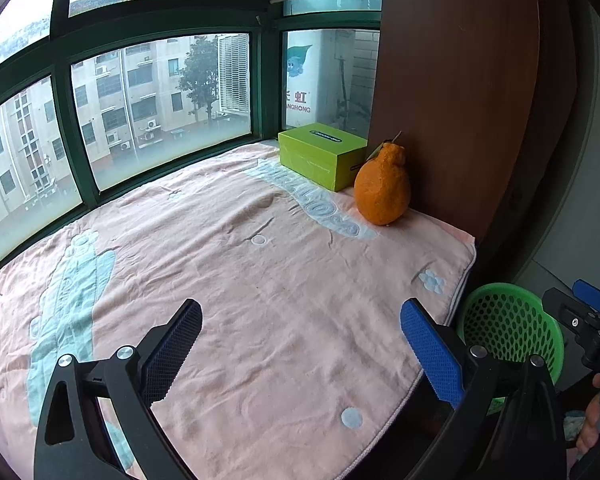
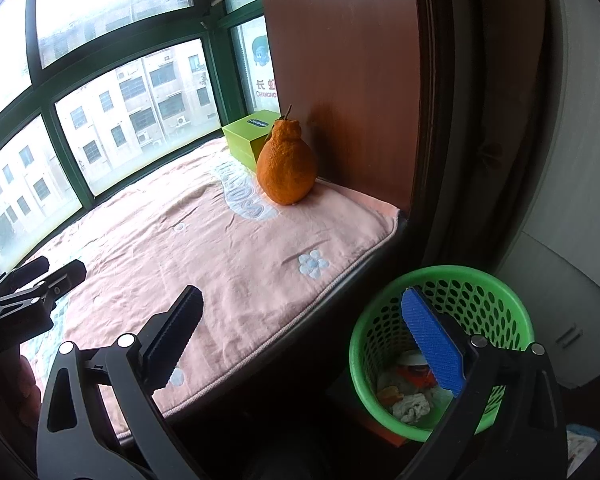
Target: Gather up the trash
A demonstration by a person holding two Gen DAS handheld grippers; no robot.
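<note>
One green perforated waste basket (image 2: 444, 344) stands on the floor just beside the edge of the padded window seat, and the trash lies at its bottom: a crumpled white wad (image 2: 412, 407), an orange scrap (image 2: 390, 395) and a red-and-white wrapper (image 2: 414, 372), three pieces that can be told apart, part of them hidden behind a gripper finger. The right gripper (image 2: 306, 334) hangs above the gap between seat and basket, its two fingers spread wide with nothing between them. The left gripper (image 1: 300, 340) hovers over one pink blanket (image 1: 260, 280) covering the seat, its jaws likewise wide apart and empty. Far back on the blanket, against a brown wooden panel (image 1: 456, 80), sit one knobbly orange citrus fruit (image 1: 383, 188) and one lime-green box (image 1: 324, 156), just beside each other; whether they touch cannot be told.
</note>
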